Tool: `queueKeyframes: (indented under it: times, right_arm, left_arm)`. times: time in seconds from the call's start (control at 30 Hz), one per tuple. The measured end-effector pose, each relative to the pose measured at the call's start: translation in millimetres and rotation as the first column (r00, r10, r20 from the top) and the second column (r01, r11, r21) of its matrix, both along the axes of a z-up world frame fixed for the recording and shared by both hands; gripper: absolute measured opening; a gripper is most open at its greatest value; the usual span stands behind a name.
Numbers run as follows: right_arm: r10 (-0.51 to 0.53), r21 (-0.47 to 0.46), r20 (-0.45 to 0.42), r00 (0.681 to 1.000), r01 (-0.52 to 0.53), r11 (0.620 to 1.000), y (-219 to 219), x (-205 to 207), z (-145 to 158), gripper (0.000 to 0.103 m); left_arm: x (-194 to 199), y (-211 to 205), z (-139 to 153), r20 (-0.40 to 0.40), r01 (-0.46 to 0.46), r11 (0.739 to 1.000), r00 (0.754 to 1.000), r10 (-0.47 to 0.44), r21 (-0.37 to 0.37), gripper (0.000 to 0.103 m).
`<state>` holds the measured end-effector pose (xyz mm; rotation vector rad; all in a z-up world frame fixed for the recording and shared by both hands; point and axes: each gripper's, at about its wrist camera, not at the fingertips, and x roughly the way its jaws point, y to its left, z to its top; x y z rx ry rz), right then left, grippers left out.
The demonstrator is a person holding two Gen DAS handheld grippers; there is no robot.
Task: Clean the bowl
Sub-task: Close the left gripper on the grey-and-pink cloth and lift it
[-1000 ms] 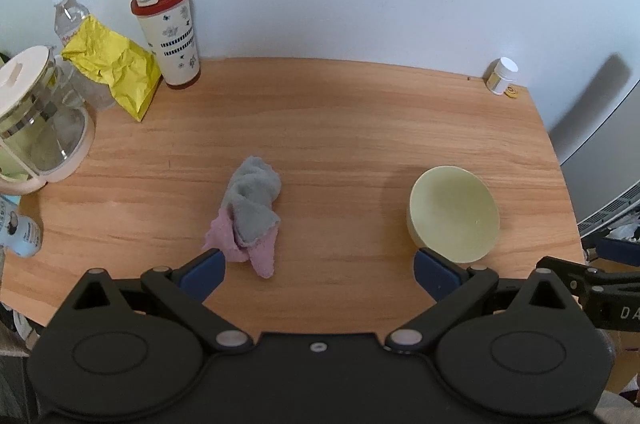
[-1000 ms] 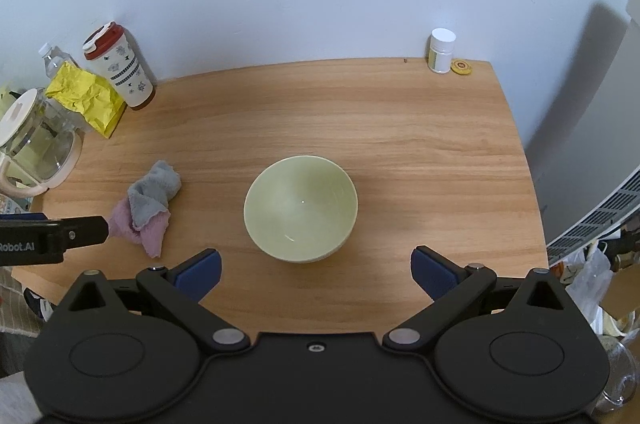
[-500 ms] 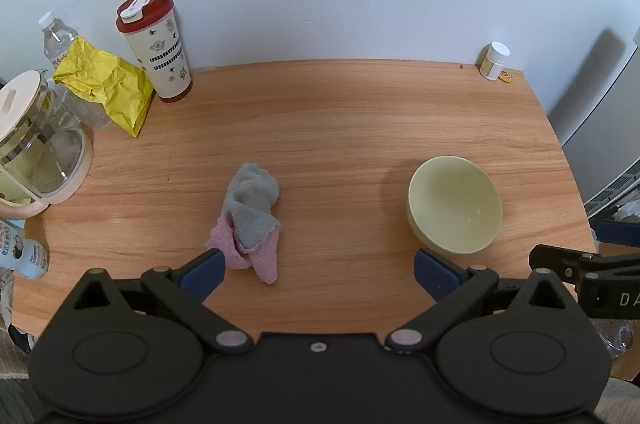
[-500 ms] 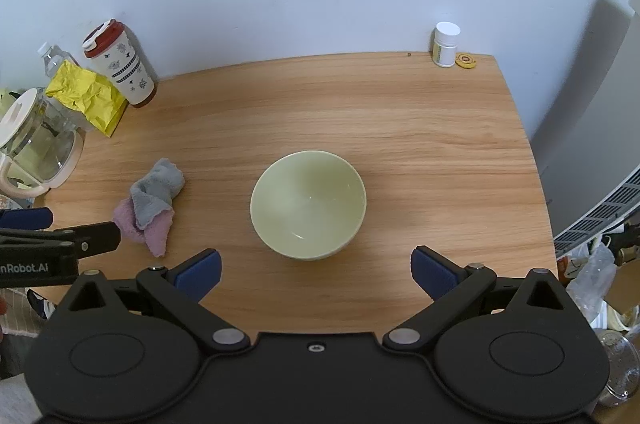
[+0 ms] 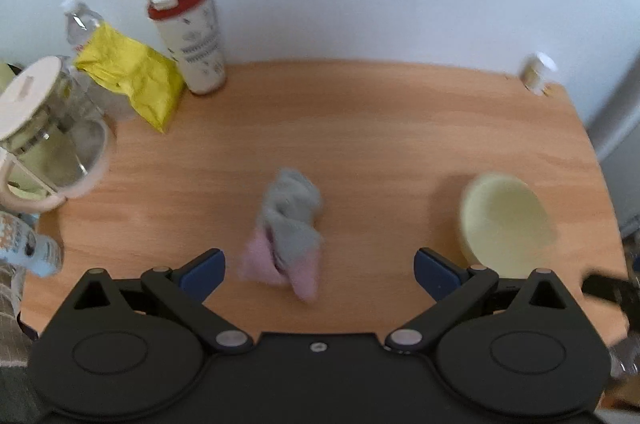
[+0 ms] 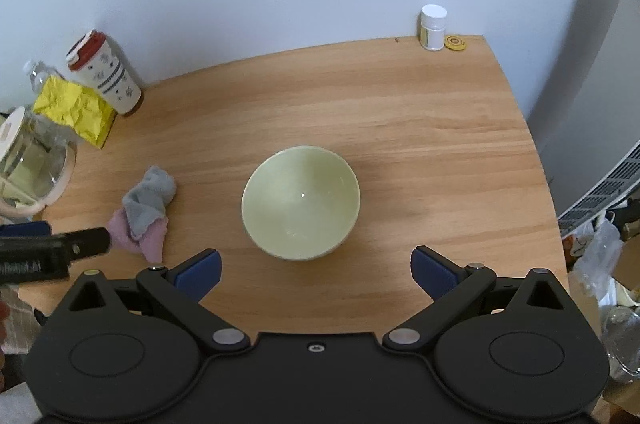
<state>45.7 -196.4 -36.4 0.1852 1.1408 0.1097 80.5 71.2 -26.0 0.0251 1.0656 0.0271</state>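
At the far left of the table point(image 6: 400, 127) a glass jug point(image 5: 48, 139) with a white lid stands beside a water bottle point(image 5: 78, 27), a crumpled yellow bag point(image 5: 132, 75) and a red-capped tumbler point(image 5: 188, 35); what the jug and tumbler hold I cannot tell. Further along, a grey-and-pink cloth point(image 5: 290, 228) lies bunched on the wood, right ahead of the left gripper point(image 5: 318, 270), whose blue pads point(image 5: 202, 272) stand wide apart, gripping nothing. To the right sits the pale green bowl point(image 6: 301, 203), upright and with nothing in it, mid-table and centred before the right gripper point(image 6: 316, 268), also spread wide and free. Nothing lies between either claw and its object. Far right at the back, a white pill bottle point(image 6: 433, 27) stands just beside a small yellow disc point(image 6: 456, 42). The left view is blurred; only the right view shows the bowl's inside clearly, and the left gripper's tip just beside the cloth.
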Motion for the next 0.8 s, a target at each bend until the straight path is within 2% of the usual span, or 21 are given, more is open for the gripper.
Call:
queueKeyframes:
  times: [0.13,0.2,0.3,0.37,0.43,0.53,0.63,0.7,0.73,0.8]
  right_arm:
    - [0.011,0.078,-0.025,1.0,-0.009,0.997,2.4,4.5,-10.6,0.092]
    - [-0.006,0.125,-0.038,0.999,0.011,0.992,-1.0,10.1,-18.1,0.085]
    - [-0.041,0.104,-0.031,0.999,0.044,0.994,-5.3,17.4,-30.7,0.067]
    - [-0.057,0.091,-0.047,0.997,0.061,0.994,-7.1,20.7,-40.3,0.066]
    - [-0.065,0.095,-0.056,0.996,0.07,0.993,-8.2,23.2,-47.7,0.057]
    - [-0.077,0.105,-0.079,0.994,0.085,0.991,-11.5,28.2,-66.2,0.054]
    - [-0.092,0.125,-0.098,0.991,0.104,0.987,-12.4,34.9,-76.9,0.052]
    - [-0.084,0.11,-0.095,0.992,0.095,0.989,-9.6,40.6,-84.5,0.052]
    - [-0.078,0.101,-0.096,0.992,0.088,0.991,-8.2,42.0,-86.6,0.052]
    - [-0.038,0.104,-0.093,0.995,0.048,0.993,-7.8,45.4,-88.7,0.053]
  left_arm:
    - [16.7,5.2,-15.5,0.053,0.062,0.998,0.997,-0.063,0.03,0.103]
    - [29.6,5.5,-32.1,0.072,0.138,0.99,0.988,-0.14,0.04,0.103]
    - [39.0,5.0,-55.7,0.107,0.269,0.96,0.955,-0.276,0.073,0.103]
    - [40.6,5.6,-66.6,0.096,0.304,0.948,0.945,-0.313,0.097,0.102]
    - [42.4,13.7,-80.1,0.079,0.329,0.943,0.94,-0.333,0.055,0.102]
    - [42.4,24.4,-94.7,0.068,0.349,0.937,0.935,-0.349,0.002,0.102]
    - [37.6,25.9,-101.8,0.092,0.401,0.916,0.911,-0.402,0.026,0.102]
    - [35.5,24.8,-109.5,0.089,0.452,0.891,0.887,-0.454,0.044,0.101]
    - [35.9,25.2,-110.8,0.088,0.455,0.889,0.885,-0.458,0.047,0.096]
    - [35.1,21.8,-115.8,0.082,0.479,0.872,0.87,-0.487,0.099,0.087]
